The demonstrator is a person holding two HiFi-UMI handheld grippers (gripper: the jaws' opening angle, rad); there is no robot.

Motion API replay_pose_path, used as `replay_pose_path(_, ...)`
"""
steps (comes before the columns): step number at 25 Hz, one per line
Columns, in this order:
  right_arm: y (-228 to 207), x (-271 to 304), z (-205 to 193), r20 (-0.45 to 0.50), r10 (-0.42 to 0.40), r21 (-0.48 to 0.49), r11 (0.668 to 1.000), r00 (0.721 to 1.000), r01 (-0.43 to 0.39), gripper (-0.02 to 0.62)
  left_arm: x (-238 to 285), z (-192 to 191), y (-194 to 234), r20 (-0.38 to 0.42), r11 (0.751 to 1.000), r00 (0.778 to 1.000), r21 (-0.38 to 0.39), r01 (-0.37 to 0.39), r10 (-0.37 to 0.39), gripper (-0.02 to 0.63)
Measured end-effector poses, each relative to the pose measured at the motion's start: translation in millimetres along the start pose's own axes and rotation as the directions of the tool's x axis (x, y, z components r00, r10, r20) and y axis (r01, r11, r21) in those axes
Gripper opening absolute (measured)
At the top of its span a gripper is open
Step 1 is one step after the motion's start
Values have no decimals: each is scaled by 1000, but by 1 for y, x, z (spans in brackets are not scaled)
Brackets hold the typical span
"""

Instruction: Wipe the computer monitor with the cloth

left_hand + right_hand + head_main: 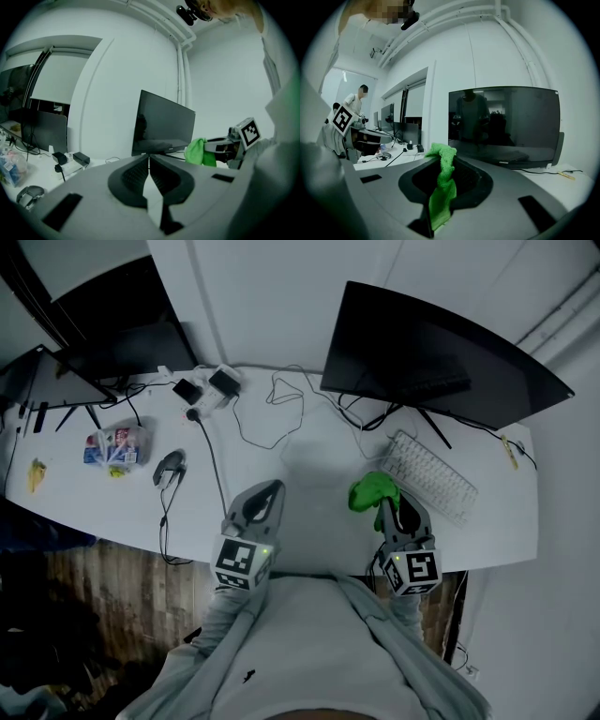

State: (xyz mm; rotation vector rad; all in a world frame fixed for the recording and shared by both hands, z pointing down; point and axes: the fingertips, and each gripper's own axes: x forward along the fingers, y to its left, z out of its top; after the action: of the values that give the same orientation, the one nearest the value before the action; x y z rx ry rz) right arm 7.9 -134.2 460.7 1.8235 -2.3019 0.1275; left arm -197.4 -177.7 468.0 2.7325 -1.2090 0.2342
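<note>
The right claw is clenched on a green cloth. The cloth is pinched between its two jaws, with one bunched end standing up past the jaw tips and the other end hanging down toward the claw's body. The left claw is clenched as well, its jaws meeting tip to tip with nothing between them. Both claws hover over the near edge of the white desk, side by side but well apart. The dark, unlit monitor stands straight ahead of the right claw, at the far side of the desk, and ahead and to the right of the left claw. Neither claw nor the cloth touches the screen. A white keyboard lies on the desk just ahead and to the right of the right claw, between it and the monitor's stand. Ahead of the left claw a black cable runs back to a power strip near the wall. A small dark device lies to its left, with a snack packet further left. In the right gripper view another person stands far off to that claw's left, beyond a row of other screens.
</note>
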Motion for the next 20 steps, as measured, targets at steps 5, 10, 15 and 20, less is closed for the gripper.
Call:
replay_pose_path(5,1,0,1,2,4,-8,1000,1000,-4,74,-2,-1,3,-1,1000,1000,4,-9,9,23)
replay_pose_path(10,3,0,1,5,21,-14,1000,1000,-21,74,-2,-2,0,-2,1000,1000,8,1,-1,23)
replay_pose_path(15,3,-4,-1,10,14,12,1000,1000,-15,74,-4,-4,0,-3,1000,1000,1,-1,1,23)
replay_pose_path(20,5,-4,-1,13,22,12,1000,1000,-22,74,-7,-5,2,-6,1000,1000,0,-4,4,23)
